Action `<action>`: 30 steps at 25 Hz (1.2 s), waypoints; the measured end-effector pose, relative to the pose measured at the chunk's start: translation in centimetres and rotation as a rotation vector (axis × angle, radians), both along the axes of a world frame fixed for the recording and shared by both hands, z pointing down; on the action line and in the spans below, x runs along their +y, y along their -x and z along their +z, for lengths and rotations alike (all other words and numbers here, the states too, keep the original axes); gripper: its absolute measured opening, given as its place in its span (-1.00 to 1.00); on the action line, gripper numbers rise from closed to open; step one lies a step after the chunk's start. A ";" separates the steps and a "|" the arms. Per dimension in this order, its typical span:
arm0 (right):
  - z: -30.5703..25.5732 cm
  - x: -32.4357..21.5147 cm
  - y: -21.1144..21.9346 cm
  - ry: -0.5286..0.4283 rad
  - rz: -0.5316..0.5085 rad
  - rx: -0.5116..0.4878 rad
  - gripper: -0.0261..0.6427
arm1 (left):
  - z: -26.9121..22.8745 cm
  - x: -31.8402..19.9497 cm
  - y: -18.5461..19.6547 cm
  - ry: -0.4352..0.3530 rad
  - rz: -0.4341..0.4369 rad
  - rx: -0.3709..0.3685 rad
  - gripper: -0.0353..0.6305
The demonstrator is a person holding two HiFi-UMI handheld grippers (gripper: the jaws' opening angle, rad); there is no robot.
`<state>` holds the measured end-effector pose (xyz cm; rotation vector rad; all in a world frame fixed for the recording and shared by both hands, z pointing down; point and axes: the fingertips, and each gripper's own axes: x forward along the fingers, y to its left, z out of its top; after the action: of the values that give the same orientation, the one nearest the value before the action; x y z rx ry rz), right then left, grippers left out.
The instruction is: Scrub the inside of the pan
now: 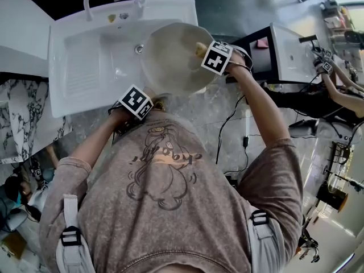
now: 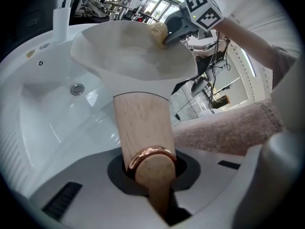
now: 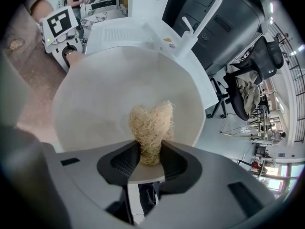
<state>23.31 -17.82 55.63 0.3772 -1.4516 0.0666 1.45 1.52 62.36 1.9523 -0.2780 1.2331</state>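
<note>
Clamping the pan (image 1: 170,58) handle (image 2: 143,128), left gripper (image 2: 151,173) steadies it; right gripper (image 3: 150,159) pinches scrubber (image 3: 152,125) just inside the opposite rim.

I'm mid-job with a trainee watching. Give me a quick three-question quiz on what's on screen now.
1. True or false: the left hand-held gripper is shut on the wooden handle.
2. What does the right hand-held gripper hold? A) a fibrous scrubber B) a bottle C) nothing
3. Fill in: the pan is held over the white ____.
Key: 1 true; 2 A; 3 sink.
</note>
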 end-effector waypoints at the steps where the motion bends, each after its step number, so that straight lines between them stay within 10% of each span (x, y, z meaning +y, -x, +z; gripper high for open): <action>1: 0.1 0.4 0.0 0.011 -0.004 0.001 -0.50 | 0.0 0.0 0.0 0.001 0.001 0.000 -0.74; 30: 0.6 11.2 8.4 0.307 -0.250 -0.102 -0.50 | 0.0 0.2 -0.3 0.025 -0.010 0.010 -0.74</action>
<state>14.95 -6.65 56.20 -0.0601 -1.5503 0.1060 1.78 1.68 62.34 1.9325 -0.2660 1.2147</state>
